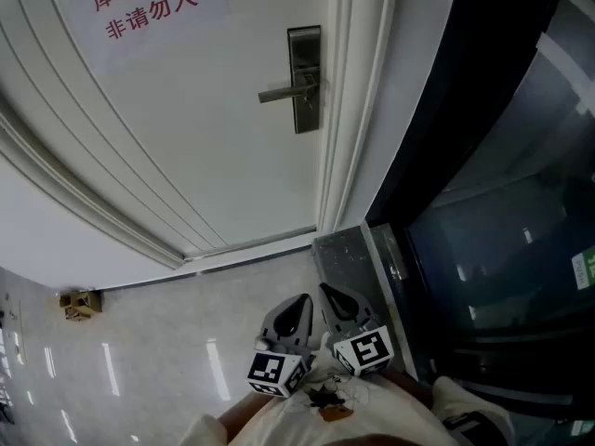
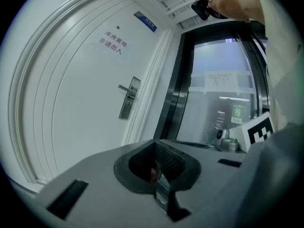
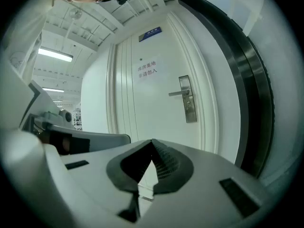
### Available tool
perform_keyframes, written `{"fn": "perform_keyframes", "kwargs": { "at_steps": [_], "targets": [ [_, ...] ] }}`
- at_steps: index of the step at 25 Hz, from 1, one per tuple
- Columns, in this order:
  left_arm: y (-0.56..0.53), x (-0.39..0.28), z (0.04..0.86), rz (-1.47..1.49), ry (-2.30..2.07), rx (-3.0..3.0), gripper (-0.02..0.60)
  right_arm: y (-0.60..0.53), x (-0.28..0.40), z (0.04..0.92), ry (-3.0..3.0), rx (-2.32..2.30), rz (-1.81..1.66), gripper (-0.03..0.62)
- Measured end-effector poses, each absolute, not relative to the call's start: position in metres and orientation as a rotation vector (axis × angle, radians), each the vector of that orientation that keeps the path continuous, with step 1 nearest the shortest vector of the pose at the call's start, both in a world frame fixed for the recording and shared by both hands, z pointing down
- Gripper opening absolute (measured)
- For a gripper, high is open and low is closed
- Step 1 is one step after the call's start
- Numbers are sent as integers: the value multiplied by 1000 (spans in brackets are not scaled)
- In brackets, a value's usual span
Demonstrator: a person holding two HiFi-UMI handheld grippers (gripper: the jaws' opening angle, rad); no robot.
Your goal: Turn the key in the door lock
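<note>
1. The door lock (image 1: pixel 304 79) is a tall metal plate near the right edge of the white door (image 1: pixel 186 156), with a lever handle (image 1: pixel 284 92) pointing left from it. The keyhole area below the lever is too small to tell whether a key sits in it.
2. The left hand-held gripper (image 1: pixel 299 307) is clenched. Its own view shows a small reddish piece (image 2: pixel 153 175) lodged in the slot just behind the meeting tips. That may be the key's head, pinched there so it can be carried to the lock, but I cannot tell for sure.
3. The right hand-held gripper (image 1: pixel 333 297) is also clenched, and only the pale door shows through its slot, so it holds nothing. I judge it is shut simply to stay out of the way.
4. Both are held side by side, low against the person's body and pointing roughly level at the door, well apart from the lock. This looks like a stance before any reach, so the turning has not begun.
5. Red characters (image 1: pixel 144 7) are printed high on the door.
6. A dark-framed glass panel (image 1: pixel 483 203) stands just right of the door frame, so the approach to the lock has room mainly from the left.
7. A small brown object (image 1: pixel 80 303) lies on the glossy floor (image 1: pixel 167 351) far to the left, clear of the path.
</note>
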State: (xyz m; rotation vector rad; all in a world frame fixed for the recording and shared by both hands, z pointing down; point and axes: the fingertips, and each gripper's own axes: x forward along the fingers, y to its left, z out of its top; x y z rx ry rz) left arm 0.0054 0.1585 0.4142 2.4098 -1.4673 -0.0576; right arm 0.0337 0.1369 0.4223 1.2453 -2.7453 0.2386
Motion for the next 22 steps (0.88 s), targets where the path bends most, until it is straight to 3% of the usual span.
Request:
{"fn": "perform_keyframes", "kwargs": {
  "at_steps": [22],
  "targets": [
    [121,27,435,-45,-1511,2294,5,91,57,436,-2783,1181,273,11]
  ]
}}
